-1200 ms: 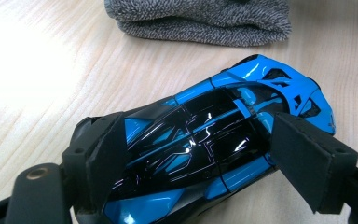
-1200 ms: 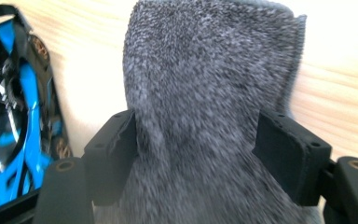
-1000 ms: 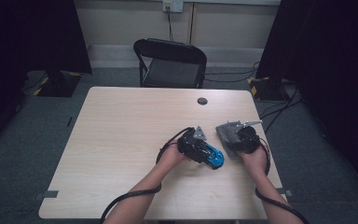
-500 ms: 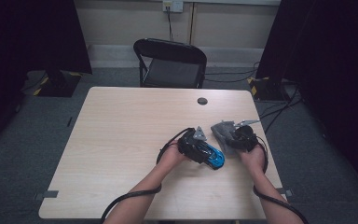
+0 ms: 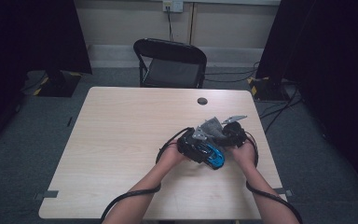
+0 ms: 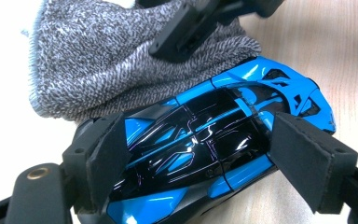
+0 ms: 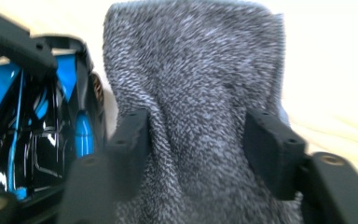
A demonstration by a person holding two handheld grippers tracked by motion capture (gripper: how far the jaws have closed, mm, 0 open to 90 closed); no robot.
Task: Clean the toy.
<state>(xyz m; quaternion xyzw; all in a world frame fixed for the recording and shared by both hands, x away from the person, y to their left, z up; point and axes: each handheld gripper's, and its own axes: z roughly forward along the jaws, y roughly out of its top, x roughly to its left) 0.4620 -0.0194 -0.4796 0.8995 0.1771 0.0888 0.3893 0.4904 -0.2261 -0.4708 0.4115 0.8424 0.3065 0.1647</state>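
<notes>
A blue and black toy car (image 6: 205, 140) lies sideways between the pads (image 6: 303, 158) of my left gripper (image 6: 200, 154), which is shut on it just above the table (image 5: 121, 130). A grey knitted cloth (image 6: 112, 60) is draped against one end of the car. In the right gripper view the cloth (image 7: 196, 84) is bunched between the jaws of my right gripper (image 7: 196, 144) and touches both pads. Those jaws have just been opening. In the high view the car (image 5: 214, 157) and the cloth (image 5: 210, 126) sit between both hands at the table's right.
A small dark round cap (image 5: 202, 101) sits in the tabletop near the far edge. A black folding chair (image 5: 170, 63) stands behind the table. Cables (image 5: 135, 193) trail from both grippers off the near edge.
My right hand has moved left with the cloth, up against the car in the left gripper. The left hand has stayed put.
</notes>
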